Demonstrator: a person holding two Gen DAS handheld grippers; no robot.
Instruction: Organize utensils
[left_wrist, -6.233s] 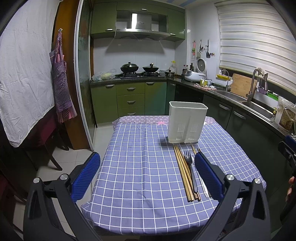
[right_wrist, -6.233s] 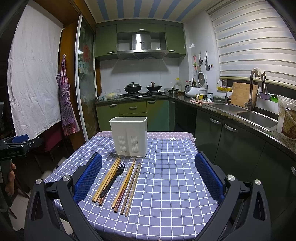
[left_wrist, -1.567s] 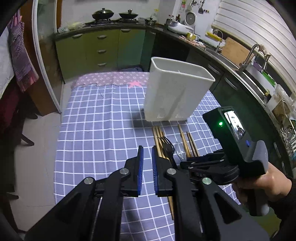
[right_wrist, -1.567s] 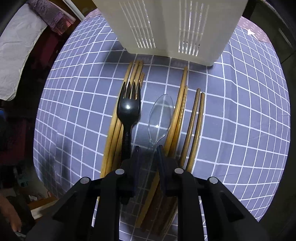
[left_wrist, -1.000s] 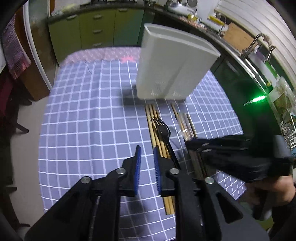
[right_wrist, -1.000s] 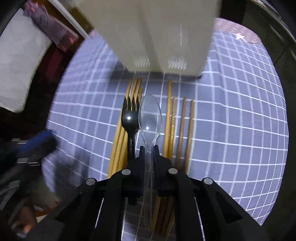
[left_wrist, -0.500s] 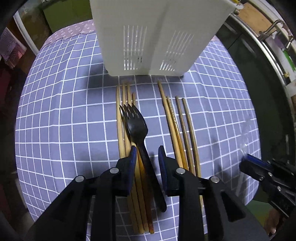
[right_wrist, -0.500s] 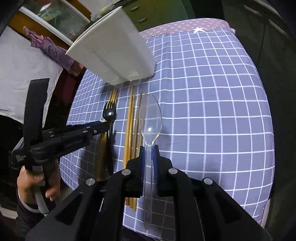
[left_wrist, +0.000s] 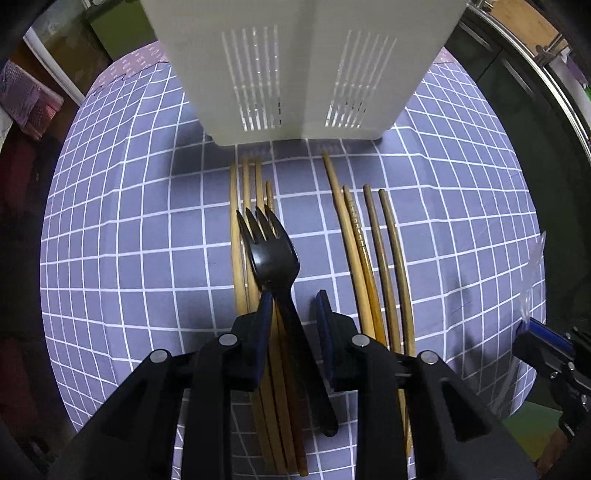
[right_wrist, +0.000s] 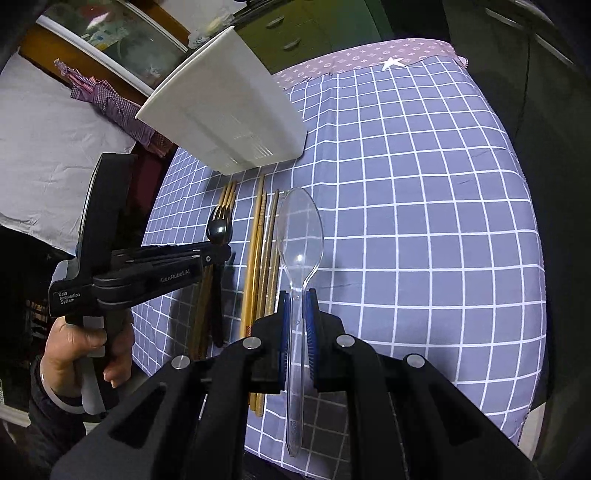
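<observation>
- Two compartments of the white caddy stand at the far end of the checked tablecloth; nothing seems filed yet.
- Left gripper, jaws apart, straddles the black fork lying on chopsticks; next, close on its neck.
- Right gripper clamps the clear spoon aloft, ready for the caddy.

The left gripper hovers low over the checked tablecloth, its blue-padded jaws parted around the neck of a black fork. The fork lies on a bundle of wooden chopsticks; four more chopsticks lie to the right. A white slotted utensil holder stands beyond. At the right edge, apparently, the right gripper grips something clear.
</observation>
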